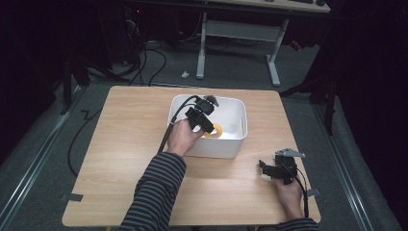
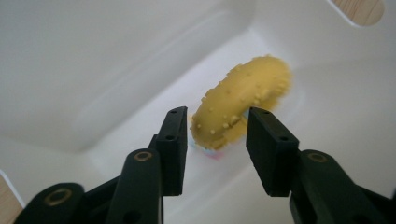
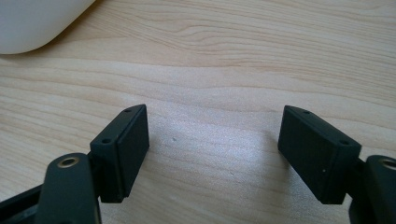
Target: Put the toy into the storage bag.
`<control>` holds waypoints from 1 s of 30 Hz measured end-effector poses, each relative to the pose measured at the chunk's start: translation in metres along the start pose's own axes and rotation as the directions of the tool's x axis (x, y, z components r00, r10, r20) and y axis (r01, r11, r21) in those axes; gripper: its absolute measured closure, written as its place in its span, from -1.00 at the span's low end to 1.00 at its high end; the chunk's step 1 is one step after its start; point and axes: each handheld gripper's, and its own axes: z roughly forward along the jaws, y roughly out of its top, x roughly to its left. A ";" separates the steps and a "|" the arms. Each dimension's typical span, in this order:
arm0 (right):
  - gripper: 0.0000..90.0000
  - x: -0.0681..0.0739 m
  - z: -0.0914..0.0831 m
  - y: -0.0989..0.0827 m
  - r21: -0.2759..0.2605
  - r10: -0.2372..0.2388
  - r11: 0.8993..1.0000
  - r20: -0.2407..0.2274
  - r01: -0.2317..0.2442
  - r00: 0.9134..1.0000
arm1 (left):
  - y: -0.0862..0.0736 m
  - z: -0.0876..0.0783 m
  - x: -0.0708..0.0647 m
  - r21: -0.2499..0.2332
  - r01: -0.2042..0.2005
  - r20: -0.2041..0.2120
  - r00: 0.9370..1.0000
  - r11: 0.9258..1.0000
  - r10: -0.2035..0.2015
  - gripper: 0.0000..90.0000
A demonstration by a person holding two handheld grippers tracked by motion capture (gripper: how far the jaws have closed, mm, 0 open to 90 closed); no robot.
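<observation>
A yellow knobbly ring (image 2: 243,100) lies tilted inside the white bin (image 2: 93,56), with a bit of pink and blue under it. My left gripper (image 2: 217,135) points down into the bin with its jaws apart; the ring sits just beyond the pads, and neither pad presses on it. From above, the left gripper (image 1: 210,127) reaches over the bin's (image 1: 231,100) near wall, beside the ring (image 1: 216,131). My right gripper (image 1: 263,166) rests near the table's front right, and its jaws (image 3: 215,140) stand wide with bare wood between them.
The wooden table (image 1: 134,144) holds the bin at its middle back. A corner of the bin (image 3: 32,23) appears at the upper left of the right gripper view. Beyond the table stand a white desk frame (image 1: 274,62) and floor cables (image 1: 144,62).
</observation>
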 end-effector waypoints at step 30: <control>-0.45 0.000 -0.001 -0.001 -0.002 -0.009 1.000 -0.002 0.009 1.000 | -0.057 -0.097 0.035 -0.289 0.112 -0.077 0.987 0.951 -0.140 0.01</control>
